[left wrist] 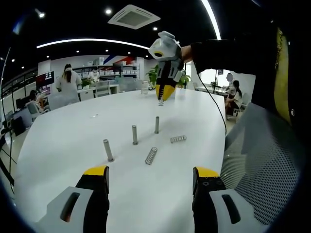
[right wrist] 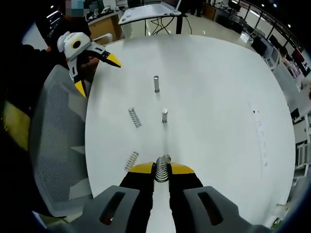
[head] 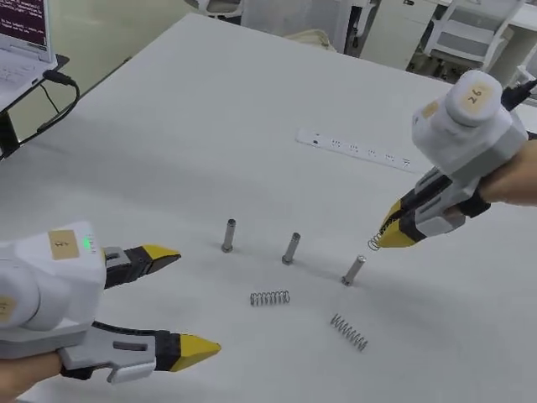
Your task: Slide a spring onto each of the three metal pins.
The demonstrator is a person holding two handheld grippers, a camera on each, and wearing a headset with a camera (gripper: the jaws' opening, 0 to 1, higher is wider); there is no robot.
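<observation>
Steel pins (head: 290, 248), three, stand upright in a row on my white table (head: 210, 126); two loose springs (head: 269, 297) lie flat near them. My right gripper (head: 390, 238) pinches a third spring (right wrist: 162, 170) just above the rightmost pin (head: 353, 269). My left gripper (head: 195, 298) hangs spread wide, well apart from the pins.

Wide white tabletop (head: 210, 109) running out beyond the right gripper (head: 388, 239), a long white power strip (head: 357, 149) lying just past it. Far off beyond the left gripper (head: 196, 298), an open laptop (head: 21, 34) trailing a black cable (head: 59, 80). Overhead, curved white ceiling light strips (left wrist: 92, 42) and a square air vent (left wrist: 133, 16).
</observation>
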